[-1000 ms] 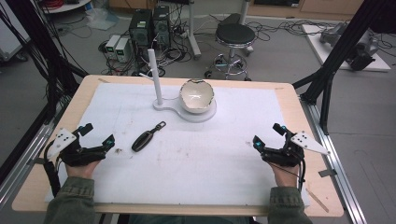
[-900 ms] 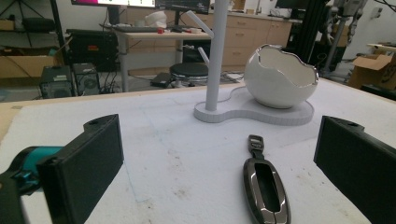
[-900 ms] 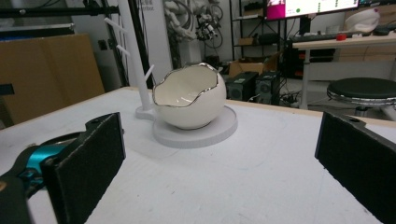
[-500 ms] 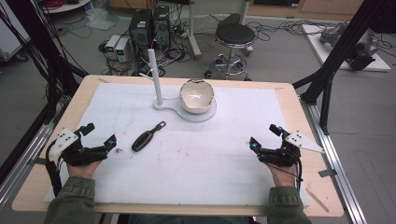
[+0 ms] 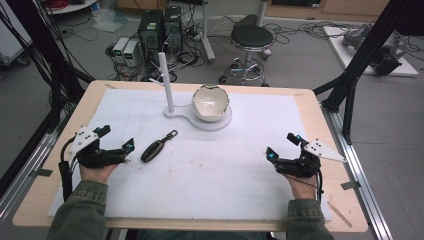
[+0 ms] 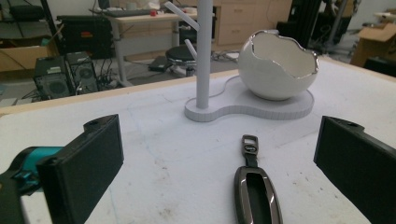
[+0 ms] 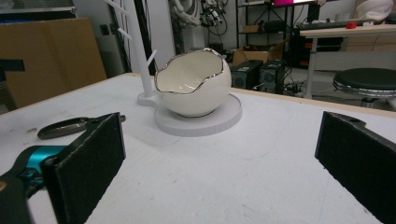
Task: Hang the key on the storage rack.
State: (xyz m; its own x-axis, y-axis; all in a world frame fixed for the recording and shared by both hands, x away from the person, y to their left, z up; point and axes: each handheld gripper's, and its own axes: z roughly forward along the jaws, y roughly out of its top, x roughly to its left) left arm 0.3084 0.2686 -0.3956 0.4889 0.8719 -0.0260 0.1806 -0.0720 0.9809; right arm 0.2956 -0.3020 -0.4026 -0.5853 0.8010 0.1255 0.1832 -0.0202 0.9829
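Note:
A dark key fob (image 5: 156, 147) lies flat on the white mat, its ring end pointing toward a white stand (image 5: 224, 124). The stand carries an eggshell-shaped white bowl (image 5: 211, 102) and a thin pegged post (image 5: 166, 82). My left gripper (image 5: 118, 138) rests open on the mat just left of the fob. In the left gripper view the fob (image 6: 257, 191) lies between the open jaws, a little right of centre, with the bowl (image 6: 279, 65) beyond. My right gripper (image 5: 281, 146) is open and empty at the mat's right, facing the bowl (image 7: 194, 84).
The white mat (image 5: 225, 170) covers most of a wooden table (image 5: 327, 127). Past the far edge stand a round stool (image 5: 251, 37), computer towers (image 5: 160, 27) and loose cables on the floor. Black frame posts (image 5: 357, 70) rise beside the table.
My right gripper has slid slightly to the left along the mat. The left gripper, fob and stand have stayed put.

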